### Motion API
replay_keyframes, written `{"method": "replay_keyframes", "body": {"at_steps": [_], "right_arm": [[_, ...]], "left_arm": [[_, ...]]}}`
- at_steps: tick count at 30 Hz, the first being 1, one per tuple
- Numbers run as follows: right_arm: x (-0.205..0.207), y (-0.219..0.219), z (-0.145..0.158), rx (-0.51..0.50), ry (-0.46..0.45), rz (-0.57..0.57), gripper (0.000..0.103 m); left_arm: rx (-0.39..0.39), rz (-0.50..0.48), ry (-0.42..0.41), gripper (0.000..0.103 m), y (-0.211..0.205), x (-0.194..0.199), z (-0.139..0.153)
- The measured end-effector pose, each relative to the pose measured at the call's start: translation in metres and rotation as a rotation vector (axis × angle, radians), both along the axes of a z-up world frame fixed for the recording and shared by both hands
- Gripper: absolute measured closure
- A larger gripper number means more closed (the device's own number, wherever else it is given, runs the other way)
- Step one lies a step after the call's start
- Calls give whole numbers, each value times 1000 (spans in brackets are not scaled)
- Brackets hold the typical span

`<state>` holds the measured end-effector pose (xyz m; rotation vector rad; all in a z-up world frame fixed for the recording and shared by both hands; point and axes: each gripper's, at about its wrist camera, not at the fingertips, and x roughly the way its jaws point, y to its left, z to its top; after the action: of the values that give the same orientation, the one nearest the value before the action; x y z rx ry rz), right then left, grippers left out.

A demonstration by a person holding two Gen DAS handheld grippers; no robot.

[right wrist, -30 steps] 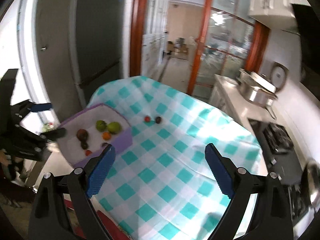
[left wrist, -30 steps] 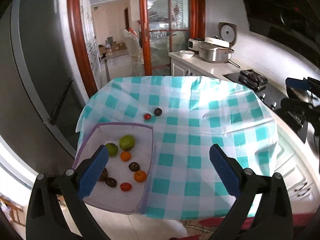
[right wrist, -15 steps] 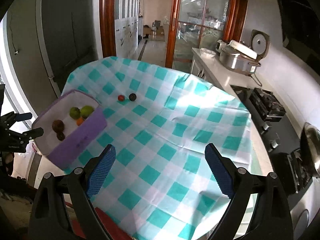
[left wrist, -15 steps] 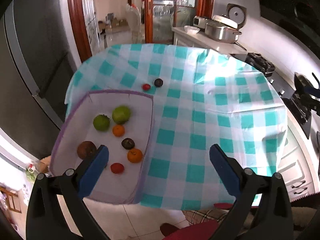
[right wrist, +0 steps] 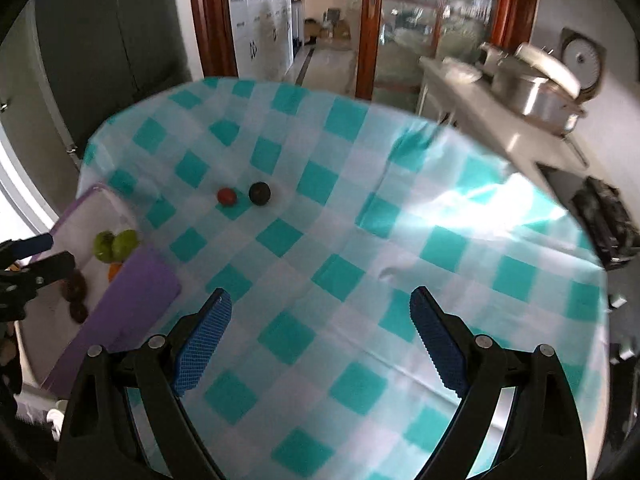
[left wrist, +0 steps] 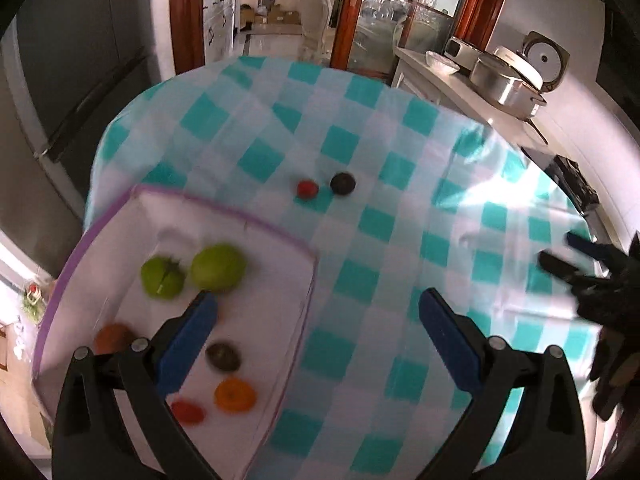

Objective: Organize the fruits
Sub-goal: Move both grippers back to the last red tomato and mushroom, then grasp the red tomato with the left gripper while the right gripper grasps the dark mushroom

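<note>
Two round fruits with no long axis, a red fruit (right wrist: 227, 196) and a dark fruit (right wrist: 259, 193), are seen side by side on the checkered surface (right wrist: 360, 240). Seven more are counted in the purple-rimmed tray (left wrist: 280, 240): two green, two orange, two dark, one red. The left gripper (left wrist: 316, 324) and right gripper (right wrist: 320, 320) are held wide apart, empty.

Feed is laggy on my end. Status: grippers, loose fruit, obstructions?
Left gripper open, empty, above the tray. Right gripper open, empty, over the tablecloth. Red fruit and dark fruit loose on cloth. Path unobstructed.
</note>
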<state>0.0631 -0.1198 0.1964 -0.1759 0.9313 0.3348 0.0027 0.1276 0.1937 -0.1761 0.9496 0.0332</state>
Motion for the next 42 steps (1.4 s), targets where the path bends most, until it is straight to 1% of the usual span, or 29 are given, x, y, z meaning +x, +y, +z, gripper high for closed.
{"method": "replay_keyframes", "body": {"at_steps": [4, 8, 10, 11, 13, 17, 19, 20, 22, 24, 25, 27, 28, 29, 30, 32, 35, 37, 38, 39, 40, 41, 42], "right_arm": [[53, 17, -41, 22, 70, 24, 15], [97, 38, -77, 25, 115, 61, 15], [113, 51, -90, 25, 126, 84, 15], [121, 59, -97, 25, 129, 97, 15], [137, 80, -110, 33, 127, 146, 15], [159, 120, -131, 37, 78, 263, 16], [171, 137, -141, 22, 51, 301, 19], [178, 146, -147, 17, 44, 318, 22], [188, 156, -156, 4, 40, 341, 24], [198, 168, -168, -34, 44, 362, 30], [201, 172, -172, -44, 43, 369, 30], [202, 180, -175, -62, 6, 393, 30], [202, 182, -175, -71, -9, 407, 31], [200, 184, -176, -85, -35, 422, 45], [199, 184, -176, -99, -50, 428, 52], [201, 176, -176, -74, -42, 408, 69], [207, 148, -169, 2, 6, 322, 69], [208, 127, -166, 51, 33, 267, 69], [206, 109, -164, 100, 42, 234, 69], [205, 98, -162, 124, 47, 214, 69], [203, 82, -161, 161, 69, 182, 69], [200, 65, -160, 204, 88, 148, 69], [197, 52, -158, 225, 90, 122, 69]], "left_arm": [[15, -6, 21, 2, -13, 44, -18], [39, -12, 43, 2, -24, 84, -36], [54, -3, 67, 2, -25, 106, -48], [58, 16, 87, 2, -22, 117, -55], [37, 66, 107, 2, -12, 132, -64], [15, 189, 136, 2, 16, 162, -79], [5, 245, 135, 2, 29, 171, -82], [-4, 262, 135, 2, 34, 173, -83], [-11, 295, 137, 2, 45, 181, -86], [-14, 308, 156, 2, 51, 187, -91], [-18, 310, 166, 2, 53, 189, -93], [-23, 310, 201, 2, 53, 194, -100], [-25, 309, 214, 2, 53, 198, -103], [-29, 308, 220, 2, 52, 202, -104], [-24, 312, 221, 2, 52, 205, -104], [-27, 304, 209, 1, 50, 210, -102], [-85, 230, 197, 1, 34, 223, -99], [-122, 165, 196, 1, 15, 233, -99], [-114, 171, 195, 2, 10, 235, -99], [-132, 191, 181, 3, 7, 235, -98], [-194, 208, 166, 3, 7, 234, -99], [-215, 228, 159, 3, 9, 233, -101], [-165, 280, 158, 3, 8, 232, -104]]}}
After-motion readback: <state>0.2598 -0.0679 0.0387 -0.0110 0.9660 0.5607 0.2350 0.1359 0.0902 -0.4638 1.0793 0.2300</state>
